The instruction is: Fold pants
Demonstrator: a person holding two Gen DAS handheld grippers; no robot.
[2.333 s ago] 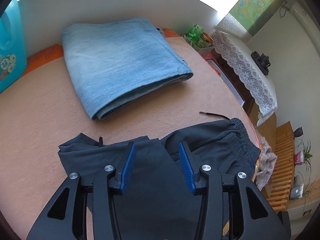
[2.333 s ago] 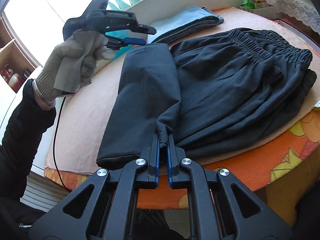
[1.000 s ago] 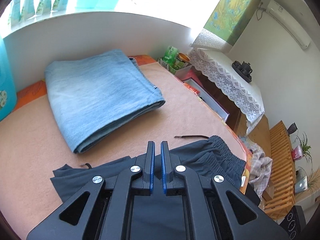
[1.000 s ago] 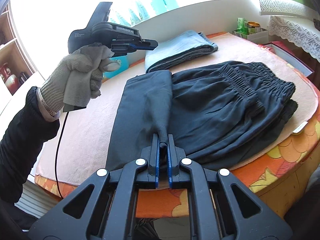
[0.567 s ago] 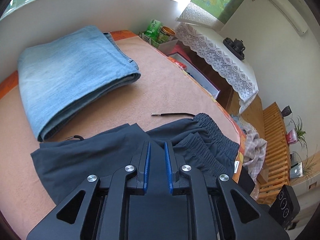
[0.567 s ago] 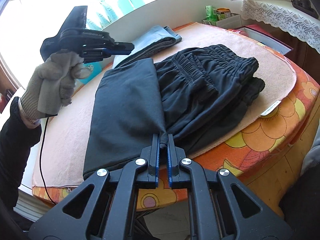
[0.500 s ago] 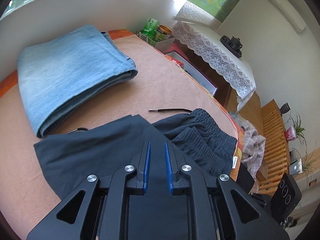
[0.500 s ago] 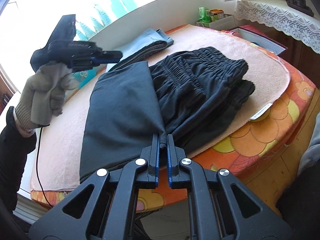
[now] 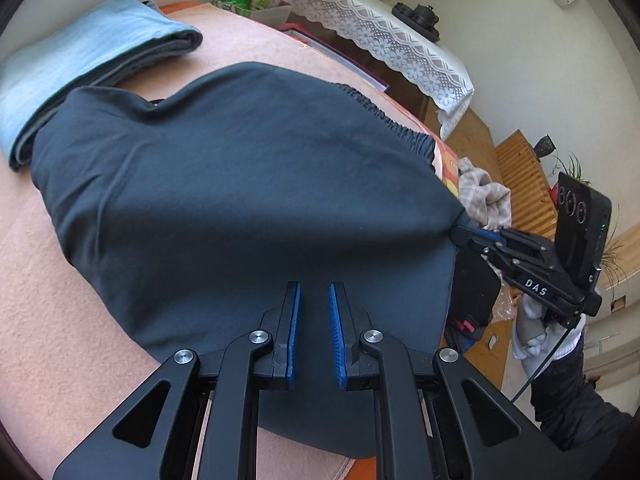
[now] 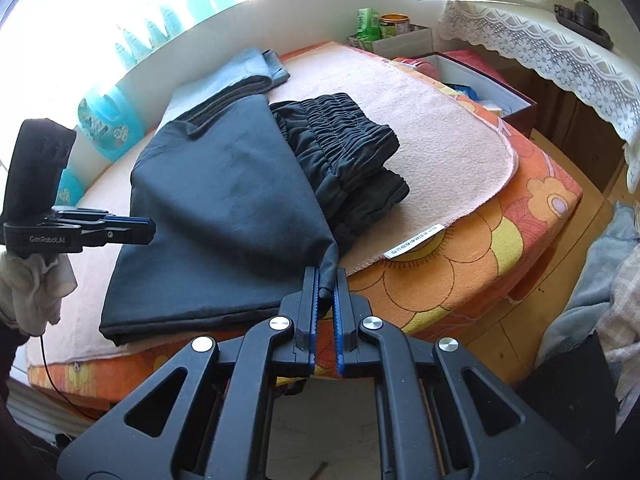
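Note:
Dark navy pants [image 9: 224, 184] lie folded on the pink towel [image 9: 60, 320], the leg part laid over the gathered waistband [image 10: 340, 140]. My right gripper [image 10: 326, 280] is shut on a corner of the pants leg at the table's near edge; it shows in the left wrist view [image 9: 472, 236] pinching that corner. My left gripper [image 9: 312, 304] hovers just above the near part of the pants, jaws slightly apart with no cloth between them; it shows at the left in the right wrist view [image 10: 148, 226].
Folded light-blue jeans [image 9: 80, 56] lie at the far side, touching the dark pants. Pink towel covers an orange flowered tablecloth [image 10: 500, 240]. Green boxes and a tin [image 10: 380, 24], an open box [image 10: 472, 80] and a lace-covered shelf [image 10: 560, 56] stand behind.
The right gripper has pulled the leg corner further across, so the leg part now covers most of the waistband. The left gripper dropped lower over the pants and its jaws opened a little.

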